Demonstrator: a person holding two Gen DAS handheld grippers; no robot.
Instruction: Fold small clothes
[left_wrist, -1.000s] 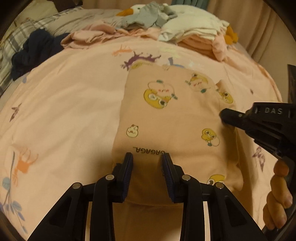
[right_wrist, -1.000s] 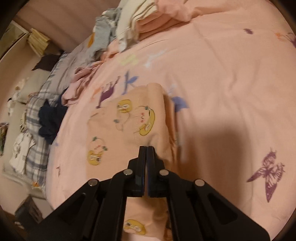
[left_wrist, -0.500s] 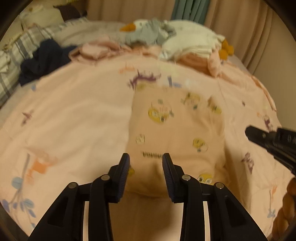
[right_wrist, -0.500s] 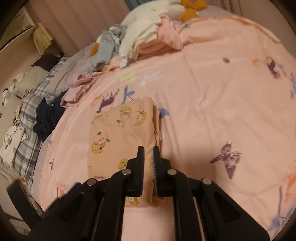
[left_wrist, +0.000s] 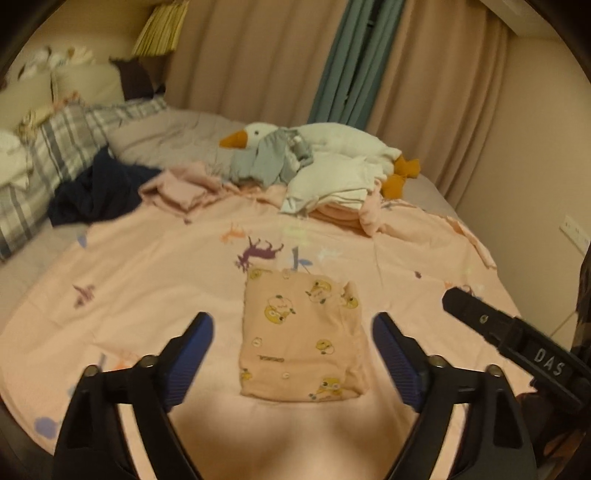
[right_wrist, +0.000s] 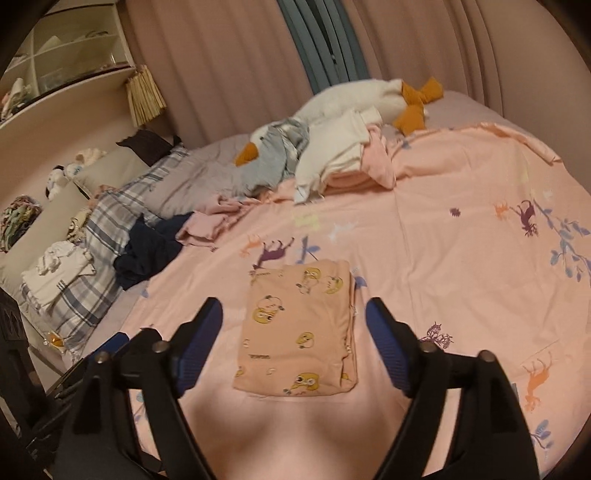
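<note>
1 peach garment (left_wrist: 303, 336) printed with yellow cartoon ducks lies folded into a neat upright rectangle at the lower centre of both frames, flat on the pink animal-print bedspread (left_wrist: 155, 266) and touched by nothing. Its right edge shows a slightly bulky layered fold.

A second ago both tools were down on it, the left fingers narrowly parted at its near hem and the right ones pinched shut at its side. Now the left gripper (left_wrist: 291, 354) and right gripper (right_wrist: 294, 343) have both pulled back and upward, each with its blue-padded fingers spread wide and empty, the cloth framed between them but well below. The right tool also shows at the right edge of the left view.

That release suggests this piece is finished. Next would likely be setting it aside or fetching another from the loose pile (left_wrist: 332, 192) in the upper centre, heaped against a plush goose (left_wrist: 325, 136), with a navy item (left_wrist: 96, 192) at upper left.
</note>
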